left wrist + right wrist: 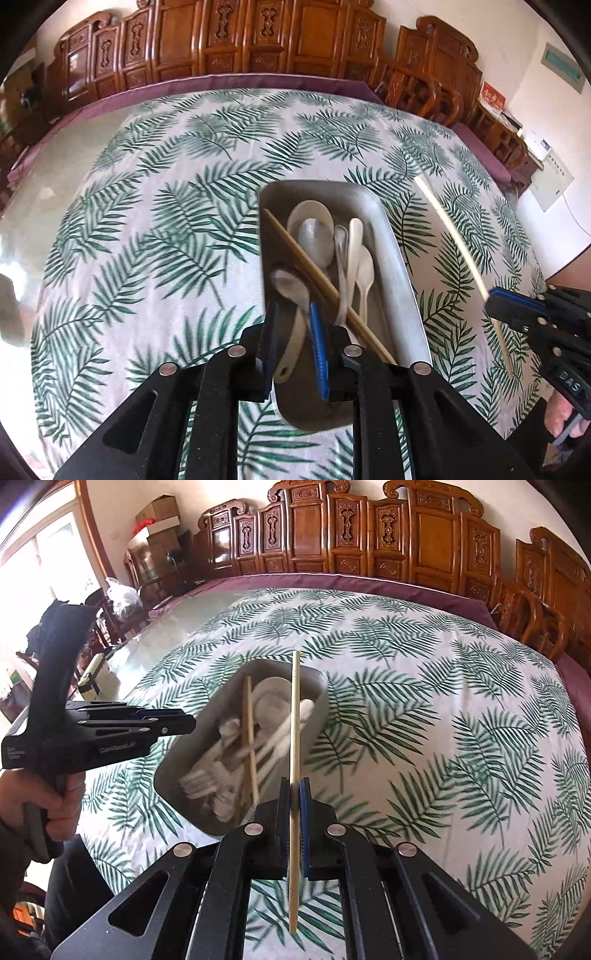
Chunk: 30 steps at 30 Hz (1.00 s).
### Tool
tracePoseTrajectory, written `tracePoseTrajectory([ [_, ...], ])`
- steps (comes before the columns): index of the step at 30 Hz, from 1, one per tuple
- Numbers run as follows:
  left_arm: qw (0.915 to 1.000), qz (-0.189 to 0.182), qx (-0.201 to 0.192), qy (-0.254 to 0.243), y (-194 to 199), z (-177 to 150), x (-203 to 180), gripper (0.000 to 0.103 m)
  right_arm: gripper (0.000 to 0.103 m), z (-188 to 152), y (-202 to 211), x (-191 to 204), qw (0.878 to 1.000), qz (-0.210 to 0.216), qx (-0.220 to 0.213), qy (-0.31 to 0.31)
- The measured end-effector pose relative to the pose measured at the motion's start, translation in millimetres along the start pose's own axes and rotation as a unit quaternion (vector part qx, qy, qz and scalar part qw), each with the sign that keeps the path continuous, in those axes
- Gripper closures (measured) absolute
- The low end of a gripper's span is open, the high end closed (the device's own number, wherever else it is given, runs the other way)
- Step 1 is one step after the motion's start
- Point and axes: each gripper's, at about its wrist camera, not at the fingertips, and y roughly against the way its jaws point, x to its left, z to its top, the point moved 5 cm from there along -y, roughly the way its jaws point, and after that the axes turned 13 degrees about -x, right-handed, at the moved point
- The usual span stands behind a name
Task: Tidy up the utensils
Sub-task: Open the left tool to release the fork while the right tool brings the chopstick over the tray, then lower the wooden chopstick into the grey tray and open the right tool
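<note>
Lying in a heap inside a metal tray (391,236): several white spoons (314,236) and one wooden chopstick (325,288) slanting across them, reaching from the far left inner wall to the near right rim. Tray resting on a tablecloth (155,229) printed with green fern leaves, long side running away from the left camera.

Poised just above the near end of the tray: left gripper (295,332), blue pads a little apart, a spoon handle (291,350) showing between them with no pad pressing on it.

Clamped between the blue pads of the right gripper (294,794): a second, pale chopstick (294,716), gripped partway along, far end reaching over the right rim of the tray, near end sticking back toward the camera. Seen from the left camera, that chopstick hanging in the air to the right of the tray, blurred.

Wrapped around the left gripper's handle: a hand (59,805), at the left edge of the right camera's view.

Beyond the table: a purple border (332,581), then a row of carved wooden chairs (369,528). Cardboard boxes (159,520) stacked far left.
</note>
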Motion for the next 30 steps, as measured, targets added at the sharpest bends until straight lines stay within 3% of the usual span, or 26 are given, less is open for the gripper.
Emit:
tracePoseTrajectory([
  [8,0.9997,0.006,-0.024,0.005,28,7,21,0.072,0.097,16,-29,19,1.0,0.02,0.002,-0.022],
  [11,0.9994,0.009,-0.033,0.008,36,10,28,0.046,0.097,21,-41,25,0.999,0.024,0.005,-0.026],
  [13,0.9991,0.011,-0.039,0.01,41,11,33,0.042,0.097,24,-50,29,0.999,0.025,0.007,-0.027],
  [18,0.9985,0.017,-0.051,0.014,52,11,43,0.021,0.097,26,-69,34,0.999,0.027,0.015,-0.042],
  [24,0.9982,0.028,-0.05,0.014,56,8,53,0.013,0.097,19,-89,36,0.997,0.029,0.027,-0.07],
  [30,0.9982,0.034,-0.047,0.017,57,4,59,0.013,0.097,10,-103,36,0.996,0.024,0.037,-0.08],
])
